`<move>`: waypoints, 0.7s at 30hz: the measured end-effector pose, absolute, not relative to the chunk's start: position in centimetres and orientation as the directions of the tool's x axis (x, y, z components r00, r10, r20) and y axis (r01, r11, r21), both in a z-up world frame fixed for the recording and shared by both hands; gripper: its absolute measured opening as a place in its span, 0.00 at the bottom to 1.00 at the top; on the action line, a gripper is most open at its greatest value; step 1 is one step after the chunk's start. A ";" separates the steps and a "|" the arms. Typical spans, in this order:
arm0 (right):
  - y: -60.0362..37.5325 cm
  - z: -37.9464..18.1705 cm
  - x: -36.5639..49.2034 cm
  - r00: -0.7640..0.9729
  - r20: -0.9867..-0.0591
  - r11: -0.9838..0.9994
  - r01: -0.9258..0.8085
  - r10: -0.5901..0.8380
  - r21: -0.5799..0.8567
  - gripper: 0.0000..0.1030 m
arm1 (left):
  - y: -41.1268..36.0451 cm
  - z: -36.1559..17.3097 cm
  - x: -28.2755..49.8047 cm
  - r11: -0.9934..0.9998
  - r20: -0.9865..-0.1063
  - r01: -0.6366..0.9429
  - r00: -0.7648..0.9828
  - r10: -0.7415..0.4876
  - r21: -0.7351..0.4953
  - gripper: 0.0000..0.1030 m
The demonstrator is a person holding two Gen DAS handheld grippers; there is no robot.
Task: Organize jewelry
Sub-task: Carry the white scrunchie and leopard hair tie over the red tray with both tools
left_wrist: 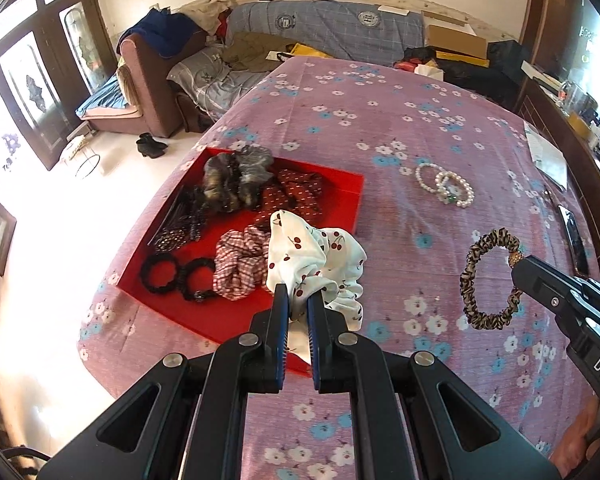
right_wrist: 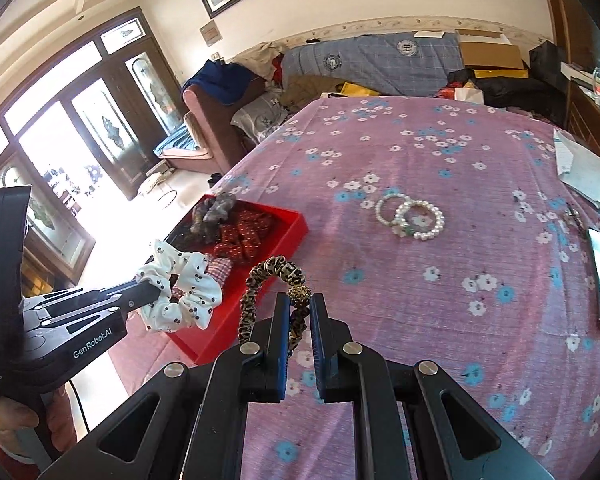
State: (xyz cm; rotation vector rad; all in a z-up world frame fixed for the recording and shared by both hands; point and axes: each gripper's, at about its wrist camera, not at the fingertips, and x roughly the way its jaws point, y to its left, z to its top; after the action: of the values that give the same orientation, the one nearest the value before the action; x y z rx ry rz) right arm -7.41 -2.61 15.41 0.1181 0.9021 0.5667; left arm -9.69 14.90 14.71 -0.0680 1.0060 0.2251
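Red tray (left_wrist: pixel 342 194): sitting near the left edge of the floral-covered worktop (left_wrist: pixel 380 120). Inside it, two black hair ties (left_wrist: pixel 159 273) are lying at its near-left corner, a pink checked scrunchie (left_wrist: pixel 240 262) is resting right of them, and a grey scrunchie (left_wrist: pixel 236 178) and a red dotted one (left_wrist: pixel 290 192) are lying toward its far side; dark clips at its left wall are hard to make out.

Left claw (left_wrist: pixel 298 300): clamping a white cherry-print scrunchie (left_wrist: pixel 316 256) over the tray's near-right corner, hiding that corner.

Pearl bracelets (left_wrist: pixel 444 184): lying overlapped, well right of the tray.

Right claw (right_wrist: pixel 300 308): pinching a leopard-print hair tie (right_wrist: pixel 268 276) above the cloth, right of the tray; its fingers are covering part of the loop.
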 end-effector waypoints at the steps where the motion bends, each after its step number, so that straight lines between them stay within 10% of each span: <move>1: -2.2 15.4 -7.3 0.482 -0.709 0.846 -0.419 0.515 0.329 0.11 | 15.2 14.7 -9.6 0.974 -0.845 -0.221 0.512 0.157 0.047 0.08; 21: 4.7 14.3 -5.9 0.438 -0.735 0.838 -0.431 0.518 0.334 0.11 | 22.3 12.5 -8.2 0.970 -0.880 -0.243 0.455 0.136 0.024 0.08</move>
State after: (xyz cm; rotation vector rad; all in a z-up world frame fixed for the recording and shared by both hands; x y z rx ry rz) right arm -5.86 4.65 14.34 0.1023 0.9492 0.5907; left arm -8.22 22.29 12.53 -0.1102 1.0737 0.2340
